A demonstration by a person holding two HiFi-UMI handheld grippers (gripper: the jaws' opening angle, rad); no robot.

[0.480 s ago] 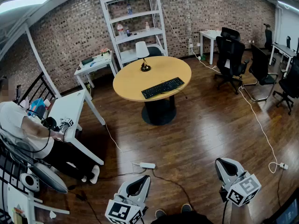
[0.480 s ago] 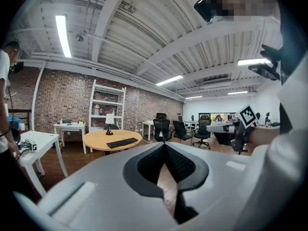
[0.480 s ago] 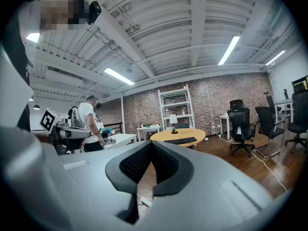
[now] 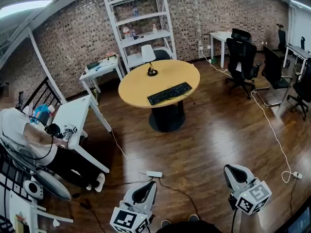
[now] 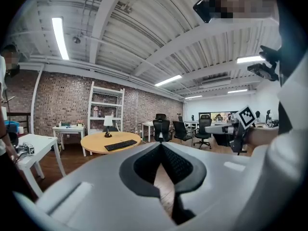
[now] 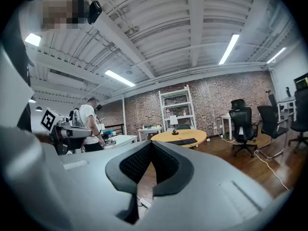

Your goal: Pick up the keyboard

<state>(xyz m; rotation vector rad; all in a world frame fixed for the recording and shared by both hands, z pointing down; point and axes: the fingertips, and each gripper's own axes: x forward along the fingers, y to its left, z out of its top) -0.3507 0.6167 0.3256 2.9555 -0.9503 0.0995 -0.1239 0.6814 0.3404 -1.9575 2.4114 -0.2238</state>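
I am holding my left gripper [image 4: 148,185] low at the bottom of the head view, left of centre. Its jaws are meeting at the tips and gripping nothing; only wood floor [image 4: 209,140] is showing through the slit beneath them. I am holding my right gripper [image 4: 230,168] at the lower right, well apart from the left one. Its jaws are pressed fully together, and it is carrying nothing either.

The keyboard [image 4: 169,92] is lying flat on the round wooden table [image 4: 131,91] in the upper middle of the head view, angled along the table's near edge and far from both grippers. A small white-shaded lamp [image 4: 148,57] is standing on the table behind it. A white power strip [image 4: 153,173] is lying on the floor just above my left gripper. A person [image 4: 19,130] is working at the white desk [image 4: 73,113] at the left edge.
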